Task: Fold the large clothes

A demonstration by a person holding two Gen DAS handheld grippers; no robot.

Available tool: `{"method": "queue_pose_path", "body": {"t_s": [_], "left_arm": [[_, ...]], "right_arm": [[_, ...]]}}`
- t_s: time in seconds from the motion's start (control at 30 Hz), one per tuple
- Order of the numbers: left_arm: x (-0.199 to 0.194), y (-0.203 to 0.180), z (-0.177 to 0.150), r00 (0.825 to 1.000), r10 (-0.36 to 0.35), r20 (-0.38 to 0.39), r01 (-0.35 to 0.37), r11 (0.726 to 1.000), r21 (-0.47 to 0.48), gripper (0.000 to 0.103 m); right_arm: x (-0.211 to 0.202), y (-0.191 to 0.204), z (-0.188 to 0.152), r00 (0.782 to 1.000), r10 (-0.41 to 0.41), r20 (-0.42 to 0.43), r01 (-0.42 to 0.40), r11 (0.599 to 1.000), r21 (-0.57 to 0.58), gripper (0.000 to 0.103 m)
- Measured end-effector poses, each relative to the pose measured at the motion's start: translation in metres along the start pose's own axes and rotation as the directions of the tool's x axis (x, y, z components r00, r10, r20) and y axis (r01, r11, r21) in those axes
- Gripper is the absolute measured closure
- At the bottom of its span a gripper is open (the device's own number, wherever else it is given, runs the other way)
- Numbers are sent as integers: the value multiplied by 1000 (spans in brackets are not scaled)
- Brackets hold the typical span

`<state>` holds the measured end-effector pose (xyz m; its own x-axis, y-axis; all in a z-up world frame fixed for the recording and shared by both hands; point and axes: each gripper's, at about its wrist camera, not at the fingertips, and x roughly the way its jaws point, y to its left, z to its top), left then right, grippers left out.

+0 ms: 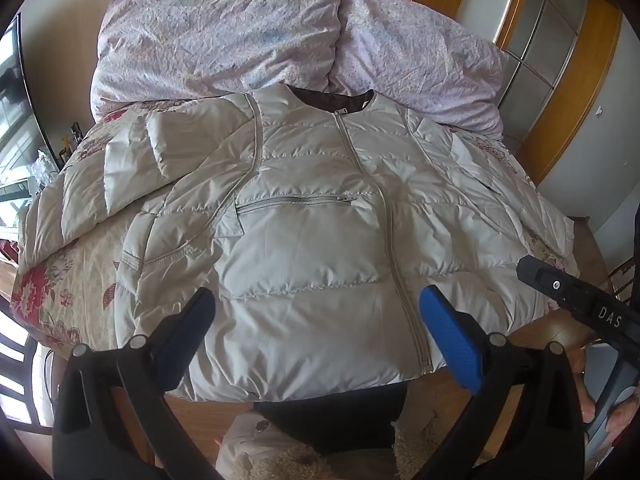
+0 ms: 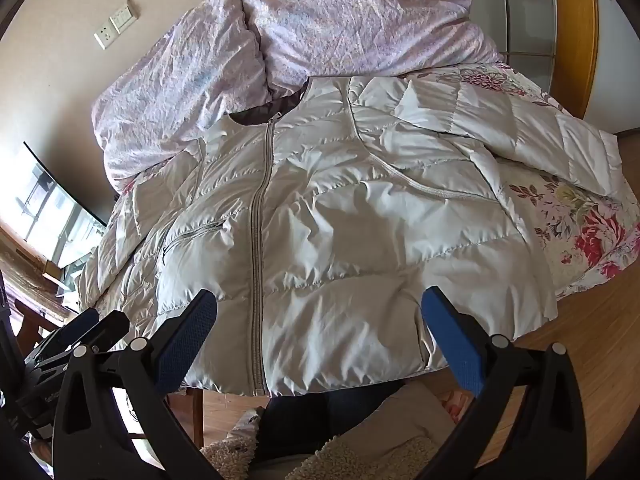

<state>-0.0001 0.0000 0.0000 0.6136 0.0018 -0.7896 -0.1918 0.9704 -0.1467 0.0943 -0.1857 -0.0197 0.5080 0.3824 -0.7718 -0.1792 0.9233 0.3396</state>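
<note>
1. Bedroom scene: bed (image 1: 60, 280) with floral cover, pink duvet (image 1: 224, 36) bunched at the far end.
2. Left gripper (image 1: 316, 312) spread wide, empty, hovering over the near hem; right gripper (image 2: 320, 312) likewise spread, empty.
3. White puffer jacket (image 1: 312, 216) lies front-up on the bed, zipped, collar far, hem overhanging the near edge.
4. One sleeve (image 1: 132, 160) is doubled over itself; the other (image 2: 520, 136) trails off right.
5. Risk: slick puffy fabric likely slips from a shallow pinch; overhanging hem could drag the jacket off the bed.
</note>
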Motion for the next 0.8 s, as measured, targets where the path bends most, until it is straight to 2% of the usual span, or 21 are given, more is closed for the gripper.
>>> {"method": "queue_pose_path", "body": {"t_s": [0.8], "left_arm": [[0, 0, 0, 1000, 4, -3, -4, 1000, -1, 2]], "right_arm": [[1, 0, 0, 1000, 1, -2, -1, 1000, 1, 1]]}}
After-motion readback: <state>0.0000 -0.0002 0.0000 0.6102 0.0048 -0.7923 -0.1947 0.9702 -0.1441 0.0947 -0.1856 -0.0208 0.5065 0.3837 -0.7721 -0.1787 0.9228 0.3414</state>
